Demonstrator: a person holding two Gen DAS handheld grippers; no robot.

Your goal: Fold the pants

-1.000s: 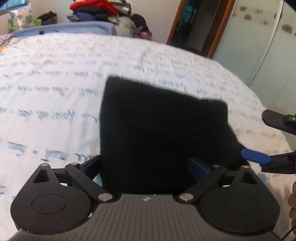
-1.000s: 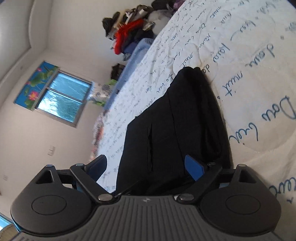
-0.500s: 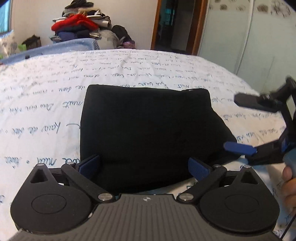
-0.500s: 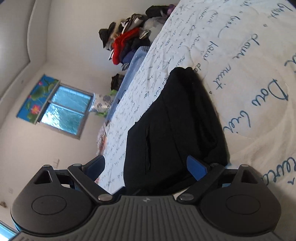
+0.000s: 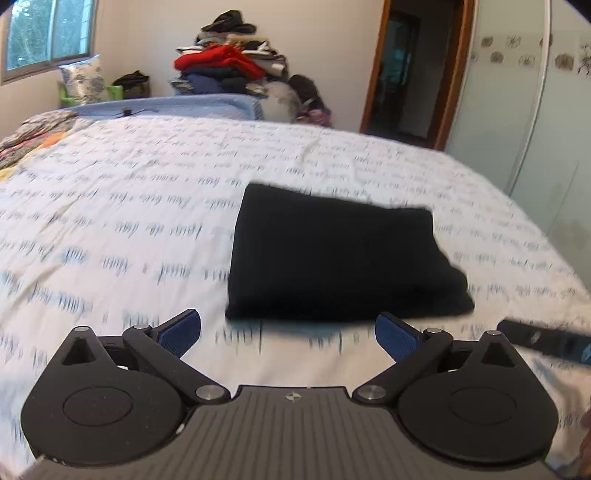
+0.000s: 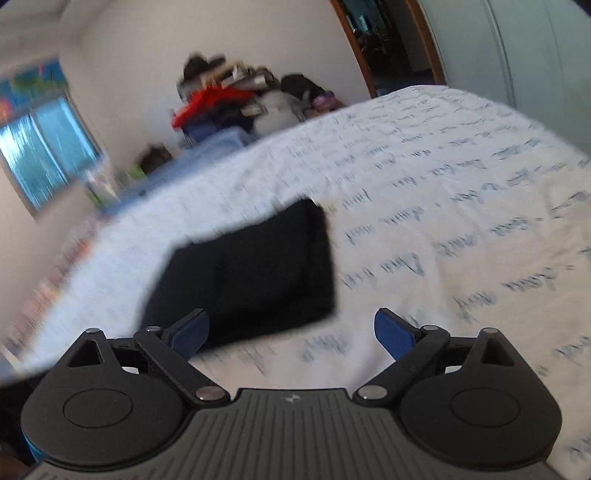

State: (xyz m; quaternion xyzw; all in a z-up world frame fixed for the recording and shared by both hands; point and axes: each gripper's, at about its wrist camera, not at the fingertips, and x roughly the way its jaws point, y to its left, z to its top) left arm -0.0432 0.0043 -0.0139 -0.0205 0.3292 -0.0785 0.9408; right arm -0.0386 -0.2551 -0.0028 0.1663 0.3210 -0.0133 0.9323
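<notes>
Pants (image 5: 343,262): black, folded into a compact rectangular stack, lying flat on the bedspread (image 5: 110,229); also seen in the right wrist view (image 6: 255,273).
Pants position, left wrist view: ahead of the left gripper (image 5: 288,334), centred slightly right of its midline; a strip of bare bedspread separates the near edge from the fingertips.
Pants position, right wrist view: ahead and to the left of the right gripper (image 6: 291,332); the near edge sits just beyond the left fingertip, contact not confirmed because of blur.
Left gripper state: jaws spread wide, nothing between the blue pads (image 5: 395,336).
Right gripper state: jaws spread wide, nothing held; one of its fingers also shows in the left wrist view (image 5: 543,338), low at the right edge, apart from the pants.
Bedspread: white with blue handwritten script, covers the whole bed, motion-blurred in both views.
Clothes pile (image 5: 229,64): red, blue and dark garments stacked at the far side of the bed, against the wall.
Pillow (image 5: 81,85): floral, upright beneath the window (image 5: 44,33).
Doorway (image 5: 402,70): wood-framed, dark, on the far wall.
Wardrobe door (image 5: 524,122): frosted, on the right.
Obstructions: none lying between either gripper and the pants.
</notes>
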